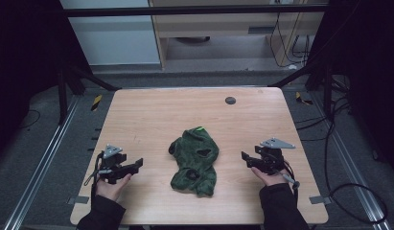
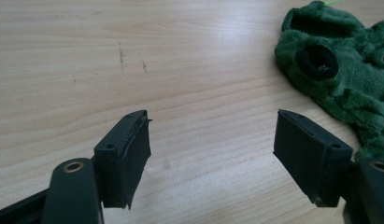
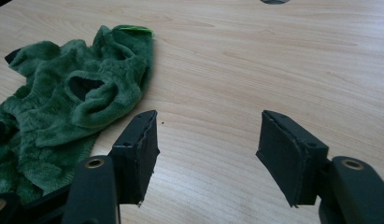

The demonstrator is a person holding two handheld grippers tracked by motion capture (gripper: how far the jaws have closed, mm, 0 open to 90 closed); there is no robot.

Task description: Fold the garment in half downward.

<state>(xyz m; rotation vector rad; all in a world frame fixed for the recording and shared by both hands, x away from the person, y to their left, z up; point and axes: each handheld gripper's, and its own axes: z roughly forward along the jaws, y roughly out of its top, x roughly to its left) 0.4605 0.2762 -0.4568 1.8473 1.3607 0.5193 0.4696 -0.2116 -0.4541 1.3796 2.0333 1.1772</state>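
A crumpled green fleece garment (image 1: 195,160) with dark-lined openings lies in the middle of the wooden table (image 1: 151,115). My left gripper (image 1: 137,164) rests on the table to its left, jaws open and empty, pointing toward it. My right gripper (image 1: 244,158) sits to the garment's right, also open and empty. In the left gripper view the garment (image 2: 341,70) lies at the upper right, beyond the open jaws of the left gripper (image 2: 213,135). In the right gripper view the garment (image 3: 73,100) lies at the left, close to the left jaw of the right gripper (image 3: 208,135).
A small dark round disc (image 1: 230,100) is set in the table near its far edge. Cables (image 1: 348,191) trail on the floor at the right. A dark metal frame (image 1: 185,9) surrounds the table.
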